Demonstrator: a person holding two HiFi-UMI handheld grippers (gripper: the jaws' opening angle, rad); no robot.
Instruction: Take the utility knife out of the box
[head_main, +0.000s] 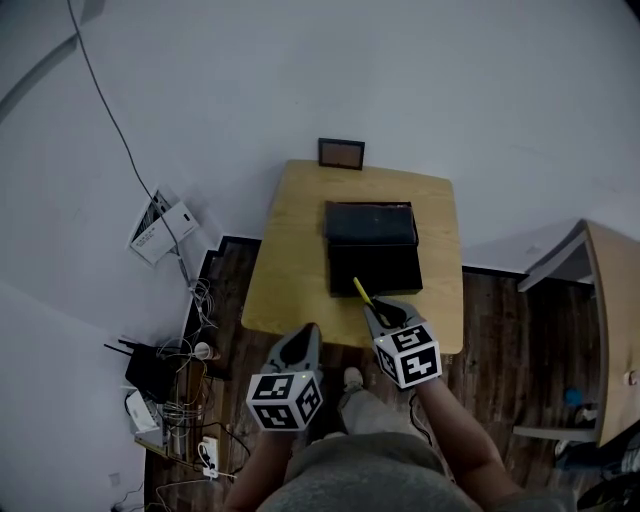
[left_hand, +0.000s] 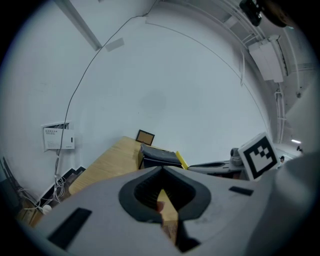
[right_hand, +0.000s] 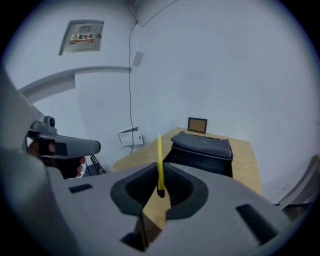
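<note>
Head view: the right tongs (head_main: 371, 309) pinch a yellow utility knife (head_main: 361, 291) above the counter's (head_main: 290, 260) near edge, just in front of the open black box (head_main: 375, 268). The box's inside is too dark to read.

Left gripper view: the left tongs (left_hand: 162, 169) are closed and empty, and they cover part of the box.

Right gripper view: the knife stands upright, clamped between the narrow pads, out of the box.

Yellow utility knife (head_main: 361, 291), black box (head_main: 373, 262), pale wood-grain table (head_main: 290, 260), dark brown plank floor (head_main: 500, 330).
</note>
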